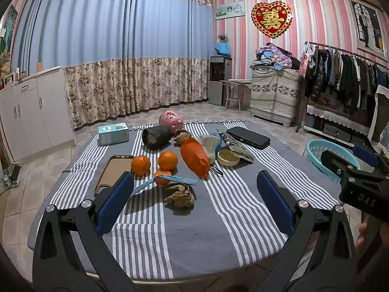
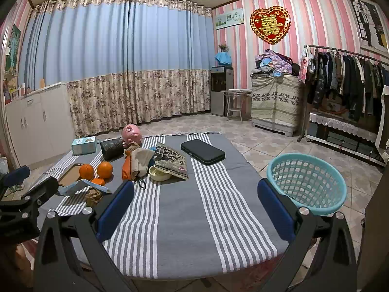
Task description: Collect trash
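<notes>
The left claw (image 1: 194,199) hangs wide open and empty above the near half of the table (image 1: 218,243), tilted a little downward. Straight ahead at 12 o'clock, just beyond its blue fingers (image 1: 114,204), lies a brown paper wad (image 1: 180,196), with no clear long axis, squat and crumpled. Touching its far side at 11 o'clock is a blue mask (image 1: 167,179), a flat strip running roughly 9 to 3 o'clock across the claw's line, leaning on the nearest of three oranges (image 1: 162,177). Farther out at 12 lie an orange bag (image 1: 195,157) and a small bowl (image 1: 228,158).

The right claw (image 2: 194,202) is likewise fully open and holds nothing; from it the wad (image 2: 93,196) sits well off at 10 o'clock, while the basket (image 2: 306,185) stands on the floor at 2 o'clock, just beside its right finger.

So the left claw seems nearer the wad and mask, the right nearer the basket. A straight reach forward by the left likely comes next.
</notes>
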